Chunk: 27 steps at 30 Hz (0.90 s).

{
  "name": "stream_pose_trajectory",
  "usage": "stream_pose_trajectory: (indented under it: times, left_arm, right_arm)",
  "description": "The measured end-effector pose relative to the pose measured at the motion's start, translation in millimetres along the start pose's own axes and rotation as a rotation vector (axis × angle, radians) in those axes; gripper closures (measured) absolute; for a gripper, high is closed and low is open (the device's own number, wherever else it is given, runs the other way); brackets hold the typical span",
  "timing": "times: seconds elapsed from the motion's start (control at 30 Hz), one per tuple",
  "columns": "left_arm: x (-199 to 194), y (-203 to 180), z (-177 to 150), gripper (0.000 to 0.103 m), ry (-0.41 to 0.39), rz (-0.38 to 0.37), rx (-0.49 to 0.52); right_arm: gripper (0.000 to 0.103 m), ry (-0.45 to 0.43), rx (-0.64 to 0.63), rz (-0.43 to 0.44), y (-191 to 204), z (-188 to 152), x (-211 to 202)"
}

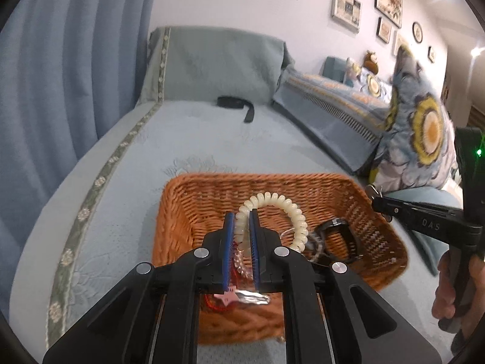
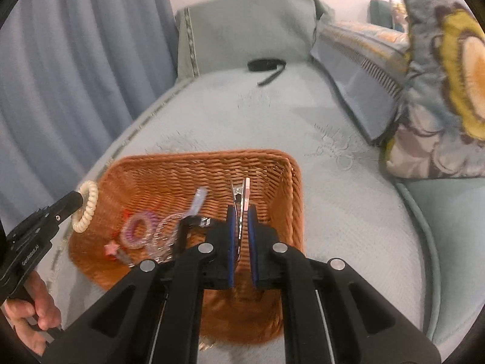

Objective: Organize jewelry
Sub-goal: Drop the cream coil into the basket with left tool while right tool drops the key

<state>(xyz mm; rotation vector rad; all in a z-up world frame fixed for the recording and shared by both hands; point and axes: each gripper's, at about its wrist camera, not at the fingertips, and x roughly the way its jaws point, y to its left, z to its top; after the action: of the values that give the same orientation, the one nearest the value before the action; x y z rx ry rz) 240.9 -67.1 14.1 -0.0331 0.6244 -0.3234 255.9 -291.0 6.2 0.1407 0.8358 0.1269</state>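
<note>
Right tool [image 1: 373,195] marked "DAS"; left [image 2: 79,200] "GenRoboAI"

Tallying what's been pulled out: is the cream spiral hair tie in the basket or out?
Out. The left gripper is shut on the cream spiral hair tie; the right wrist view shows it hanging outside the wicker basket's left rim.

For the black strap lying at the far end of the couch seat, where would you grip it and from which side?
Probably the straight tail of the black strap, the free end that juts toward the camera from the looped part. It lies flat on the couch seat with bare fabric around it, so coming down from above, fingers straddling its narrow width, looks easiest. The loop sits close to the backrest, which leaves less room.
</note>
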Motion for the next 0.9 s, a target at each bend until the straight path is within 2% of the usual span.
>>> stream_pose_trajectory:
  times: [0.1, 0.27, 0.33, 0.6, 0.77, 0.83, 0.9]
  left_arm:
    - [15.6, 1.4, -3.1, 0.095, 0.035, 0.02, 0.013]
    - [23.9, 2.3, -8.2, 0.095, 0.067, 0.013, 0.025]
    - [23.9, 1.1, -10.2, 0.095, 0.071, 0.015, 0.031]
    - [19.2, -1.0, -14.0, 0.093, 0.064, -0.003, 0.028]
    - [-7.5, -0.3, -12.5, 0.079, 0.007, -0.022, 0.006]
    - [-19.4, 1.5, -11.9, 0.07, -0.017, -0.033, -0.012]
    - [-31.8, 2.4, -12.2, 0.067, -0.038, -0.034, -0.021]
  right_arm:
    - [0.097, 0.036, -0.008, -0.01, 5.2, -1.0, 13.7]
    - [0.097, 0.096, 0.003, -0.072, 5.3, -3.2, 27.7]
    - [0.097, 0.119, 0.018, -0.063, 3.3, -3.7, 31.5]
    - [0.096, 0.115, -0.019, -0.047, 14.6, -5.7, 20.9]
    - [0.092, 0.113, 0.003, -0.033, 8.7, -8.6, 7.5]
    - [0.079, 0.11, 0.008, -0.038, 7.6, -9.6, 2.6]
    - [0.074, 0.1, 0.019, -0.032, 5.5, -11.0, -4.7]
